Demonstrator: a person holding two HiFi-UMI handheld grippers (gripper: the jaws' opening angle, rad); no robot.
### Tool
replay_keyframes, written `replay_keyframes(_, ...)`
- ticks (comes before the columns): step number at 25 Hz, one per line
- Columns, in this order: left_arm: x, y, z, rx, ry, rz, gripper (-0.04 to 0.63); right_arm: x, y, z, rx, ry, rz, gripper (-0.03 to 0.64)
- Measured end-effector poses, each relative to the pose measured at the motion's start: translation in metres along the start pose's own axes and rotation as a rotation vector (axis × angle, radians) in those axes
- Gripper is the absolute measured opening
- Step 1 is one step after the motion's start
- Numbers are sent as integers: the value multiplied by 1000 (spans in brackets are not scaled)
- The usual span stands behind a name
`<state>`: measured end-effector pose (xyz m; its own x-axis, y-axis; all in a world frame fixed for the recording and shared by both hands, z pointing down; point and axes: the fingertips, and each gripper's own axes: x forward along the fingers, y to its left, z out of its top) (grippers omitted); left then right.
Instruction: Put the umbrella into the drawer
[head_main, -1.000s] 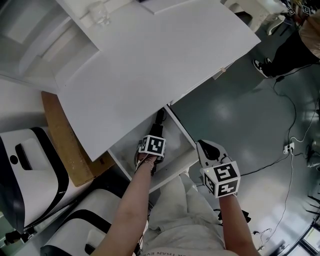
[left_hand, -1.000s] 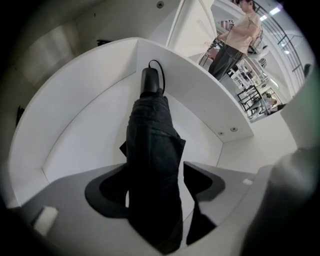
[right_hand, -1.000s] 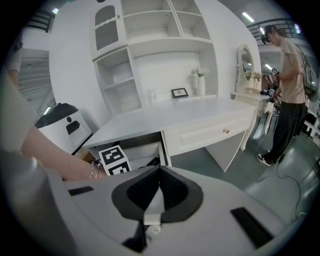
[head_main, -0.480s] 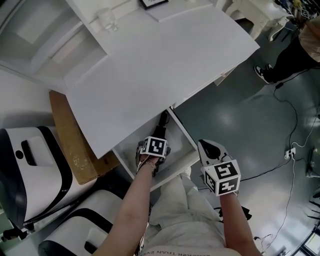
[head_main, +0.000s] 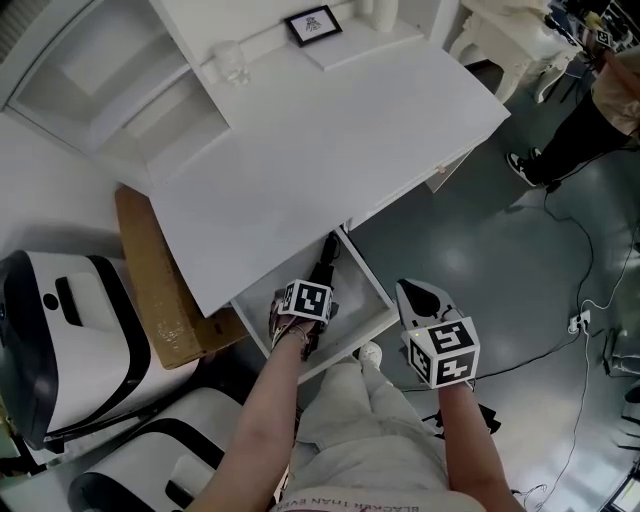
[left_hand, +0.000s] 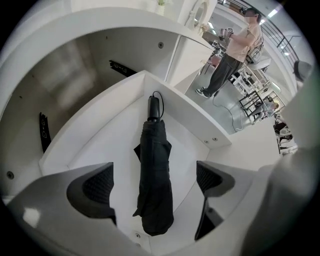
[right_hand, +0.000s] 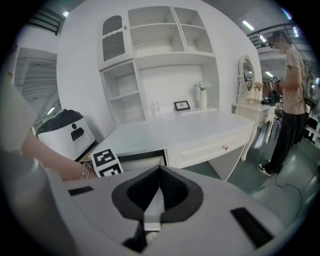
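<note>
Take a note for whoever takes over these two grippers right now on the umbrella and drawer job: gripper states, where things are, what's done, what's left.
Left gripper: open, holding nothing, above the drawer with the umbrella below its jaws.
Right gripper: shut, empty, held off to the side of the drawer.
Umbrella: folded, lying flat on the drawer floor, handle toward the back.
Drawer: pulled out from under the desk.
Done: umbrella is in the drawer.
Left: probably only lifting the left gripper clear; push the drawer shut if that is wanted.

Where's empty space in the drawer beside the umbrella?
The umbrella lies down the drawer middle. Bare floor runs between it and each side wall, wider on the left in the left gripper view. The middle is taken.
</note>
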<state>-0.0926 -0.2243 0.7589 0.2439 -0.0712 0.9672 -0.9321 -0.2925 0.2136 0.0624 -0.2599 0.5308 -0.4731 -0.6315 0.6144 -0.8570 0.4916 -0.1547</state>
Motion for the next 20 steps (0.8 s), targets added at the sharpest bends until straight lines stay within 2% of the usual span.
replay_keyframes(13,-54,-5,17,27,-104,34,499,-14,4,35,1,-88,14,8)
replay_keyframes(20,-86,-11,30,47,-189,58,499,-26,7,53,-16,-137,22,8)
